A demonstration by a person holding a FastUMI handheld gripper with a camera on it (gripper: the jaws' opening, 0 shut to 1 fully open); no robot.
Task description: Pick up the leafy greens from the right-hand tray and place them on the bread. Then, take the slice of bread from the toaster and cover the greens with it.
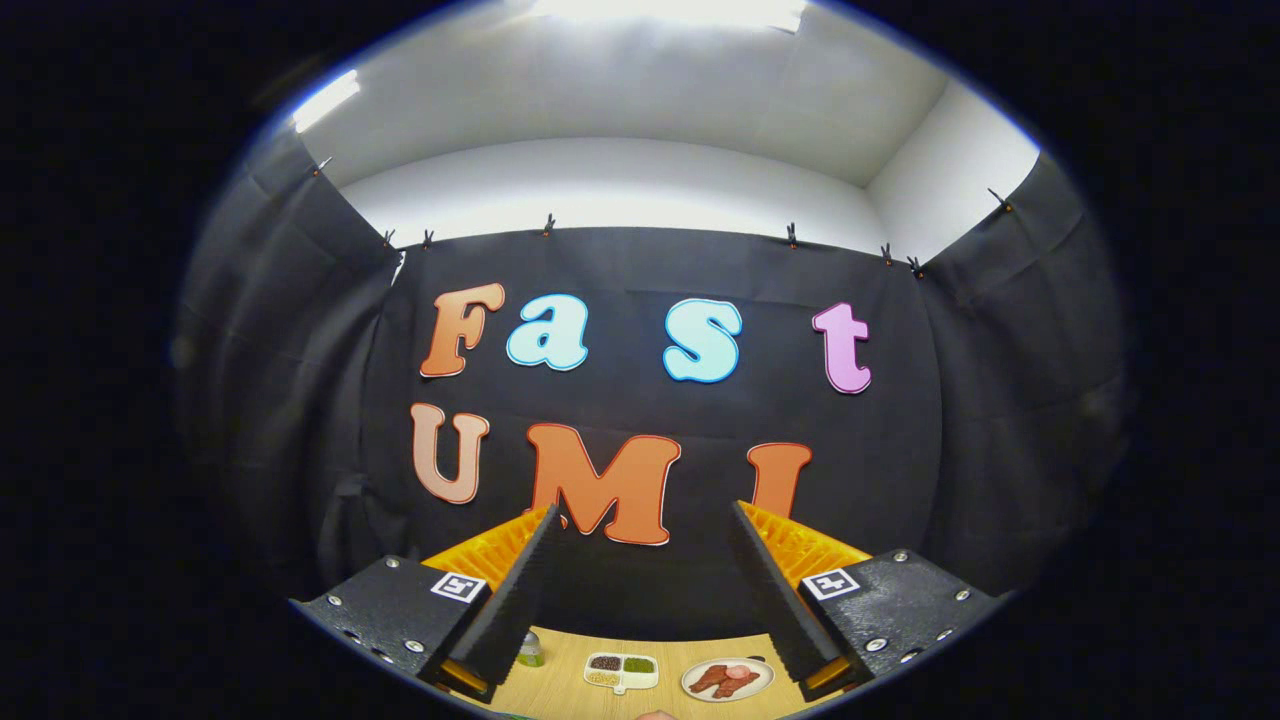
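My gripper [645, 512] is held high and points at the booth's back wall, its two fingers spread wide apart with nothing between them. Far below, between the fingers, lies a strip of wooden table [670, 650]. The leafy greens, the bread and the toaster are out of sight from this angle.
On the table strip stand a white divided dish [621, 671] with small heaps of food, a round plate [728, 679] with reddish slices, and a small jar [531, 652] beside the left finger. Black cloth walls close the booth behind and at both sides.
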